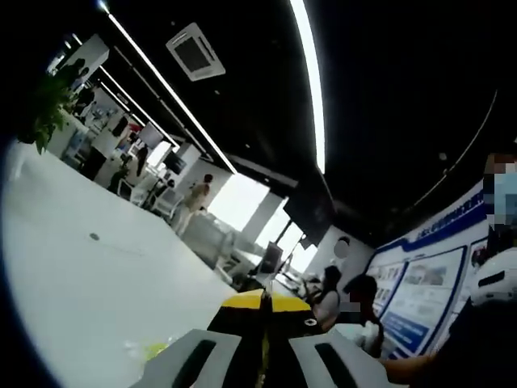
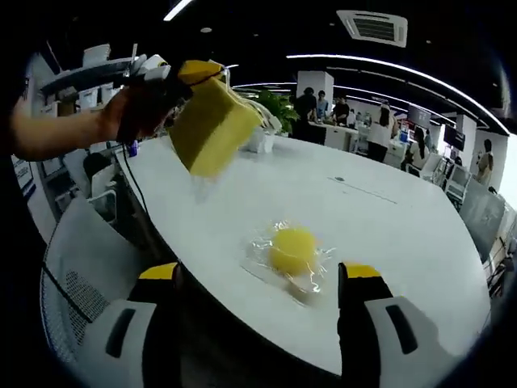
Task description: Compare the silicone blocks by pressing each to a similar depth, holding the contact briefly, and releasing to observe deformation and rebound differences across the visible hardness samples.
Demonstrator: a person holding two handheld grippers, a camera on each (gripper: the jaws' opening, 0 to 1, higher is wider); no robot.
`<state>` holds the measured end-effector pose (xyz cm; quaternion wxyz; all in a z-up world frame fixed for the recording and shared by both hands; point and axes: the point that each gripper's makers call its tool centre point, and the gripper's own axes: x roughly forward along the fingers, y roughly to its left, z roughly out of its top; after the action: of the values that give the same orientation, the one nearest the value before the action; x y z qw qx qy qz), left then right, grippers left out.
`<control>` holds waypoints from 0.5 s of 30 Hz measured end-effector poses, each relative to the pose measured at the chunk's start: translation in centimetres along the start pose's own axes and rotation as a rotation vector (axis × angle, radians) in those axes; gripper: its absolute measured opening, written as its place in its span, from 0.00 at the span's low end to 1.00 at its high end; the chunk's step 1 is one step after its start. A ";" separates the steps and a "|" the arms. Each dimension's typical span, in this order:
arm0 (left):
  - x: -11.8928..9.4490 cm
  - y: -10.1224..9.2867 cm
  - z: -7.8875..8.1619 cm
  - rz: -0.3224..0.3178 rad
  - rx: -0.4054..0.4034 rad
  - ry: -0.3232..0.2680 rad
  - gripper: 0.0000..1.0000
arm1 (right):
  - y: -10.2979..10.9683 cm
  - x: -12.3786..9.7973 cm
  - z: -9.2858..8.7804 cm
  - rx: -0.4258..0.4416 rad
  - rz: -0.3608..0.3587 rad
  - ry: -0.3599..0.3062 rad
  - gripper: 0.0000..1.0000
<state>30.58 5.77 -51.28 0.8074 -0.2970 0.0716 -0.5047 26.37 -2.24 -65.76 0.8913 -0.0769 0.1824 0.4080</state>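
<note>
In the left gripper view, my left gripper (image 1: 264, 343) has its jaws drawn close together on a yellow block (image 1: 265, 302), held up off the white surface (image 1: 89, 283). In the right gripper view, my right gripper (image 2: 258, 283) stands wide open and empty over the surface (image 2: 380, 218), with a round yellow block (image 2: 292, 249) lying on clear plastic wrap (image 2: 311, 283) between its jaws; the left gripper (image 2: 166, 73) holds its block (image 2: 212, 125) tilted in the air, well apart from the round one
</note>
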 end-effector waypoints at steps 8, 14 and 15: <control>0.2 -2.4 0.5 -0.107 -0.020 -0.026 0.00 | 2.5 2.1 7.1 0.173 0.173 -0.231 0.69; 0.3 -3.2 0.2 -0.150 -0.034 -0.025 0.00 | 2.9 2.0 9.1 0.210 0.237 -0.276 0.54; 0.3 -3.3 0.2 -0.158 -0.038 -0.029 0.00 | 3.0 1.9 9.6 0.229 0.256 -0.291 0.52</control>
<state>28.25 4.53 -49.26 0.7602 -0.3245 0.0458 -0.5610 27.73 3.80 -57.57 0.8519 0.1082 0.1053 0.5014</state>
